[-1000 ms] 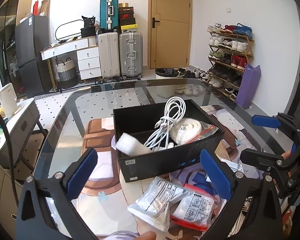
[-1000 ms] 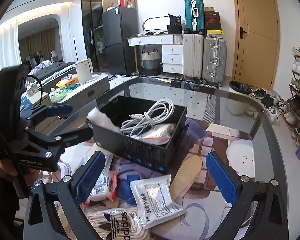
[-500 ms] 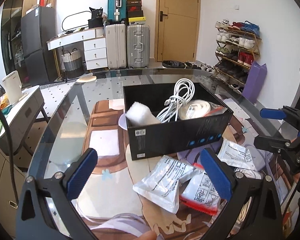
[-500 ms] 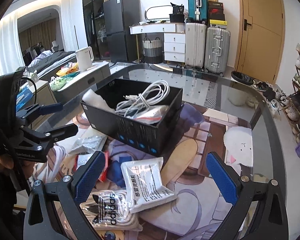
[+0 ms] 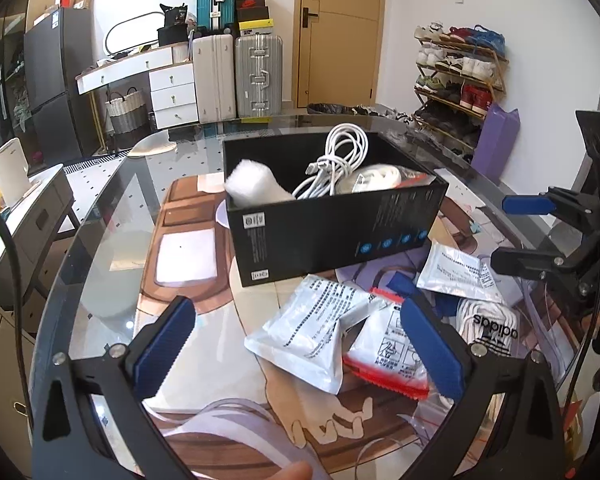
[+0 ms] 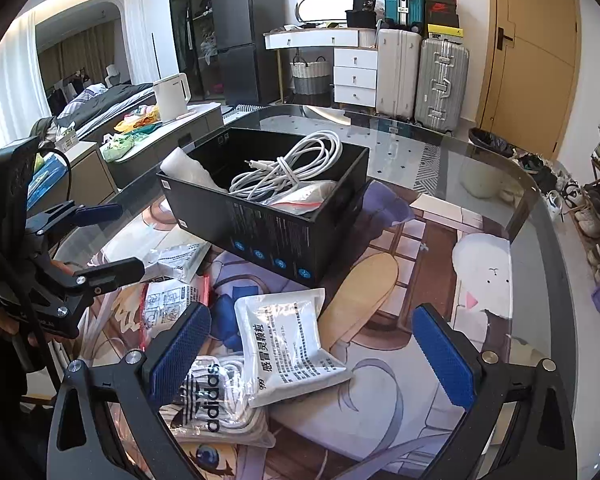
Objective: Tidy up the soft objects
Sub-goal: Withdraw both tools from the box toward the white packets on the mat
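Observation:
A black box (image 5: 332, 232) (image 6: 276, 236) stands on the glass table and holds a white cable coil (image 5: 340, 160) (image 6: 288, 168), a white foam roll (image 5: 252, 184) and a packet. In front of it lie several soft packets: a silver pouch (image 5: 304, 332), a red-edged packet (image 5: 388, 356), another silver pouch (image 5: 456, 272) (image 6: 292, 344) and a bagged adidas item (image 5: 492, 324) (image 6: 216, 396). My left gripper (image 5: 296, 344) is open and empty above the pouches. My right gripper (image 6: 312, 356) is open and empty over the silver pouch.
The round glass table (image 5: 100, 264) (image 6: 532, 216) lies over a cartoon print. Each gripper shows in the other's view, the right one (image 5: 548, 236) at the right and the left one (image 6: 92, 244) at the left. Suitcases, a dresser and a shoe rack stand beyond.
Both grippers have drawn back and lowered toward the near packets, so the box sits farther up in both views. Both stay open and empty. Nothing on the table moved.

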Demonstrator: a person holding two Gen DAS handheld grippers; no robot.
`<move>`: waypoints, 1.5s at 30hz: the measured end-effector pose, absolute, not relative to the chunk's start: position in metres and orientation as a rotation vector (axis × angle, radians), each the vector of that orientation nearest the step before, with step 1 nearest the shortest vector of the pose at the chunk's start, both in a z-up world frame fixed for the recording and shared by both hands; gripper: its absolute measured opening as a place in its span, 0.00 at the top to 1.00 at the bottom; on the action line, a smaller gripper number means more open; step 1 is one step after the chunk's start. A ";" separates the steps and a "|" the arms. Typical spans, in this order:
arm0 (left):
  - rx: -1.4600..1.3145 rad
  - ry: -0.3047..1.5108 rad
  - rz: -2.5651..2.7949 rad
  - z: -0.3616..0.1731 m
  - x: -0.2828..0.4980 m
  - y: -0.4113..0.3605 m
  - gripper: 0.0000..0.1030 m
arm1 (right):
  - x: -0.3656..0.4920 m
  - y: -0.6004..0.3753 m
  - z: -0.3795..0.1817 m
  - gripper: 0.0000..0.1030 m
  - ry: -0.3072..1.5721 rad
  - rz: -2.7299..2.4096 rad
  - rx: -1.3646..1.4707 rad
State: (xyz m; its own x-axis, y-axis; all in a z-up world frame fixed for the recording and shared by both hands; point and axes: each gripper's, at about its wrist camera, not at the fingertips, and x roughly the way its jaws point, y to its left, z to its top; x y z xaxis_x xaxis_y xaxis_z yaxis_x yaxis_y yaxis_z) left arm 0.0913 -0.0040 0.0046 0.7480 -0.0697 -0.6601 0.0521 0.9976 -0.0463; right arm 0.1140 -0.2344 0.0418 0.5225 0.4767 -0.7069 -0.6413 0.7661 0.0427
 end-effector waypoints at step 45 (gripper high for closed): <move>-0.074 0.872 -0.071 -0.019 0.125 0.014 0.00 | 0.141 -0.215 -0.007 0.01 0.960 0.600 -0.212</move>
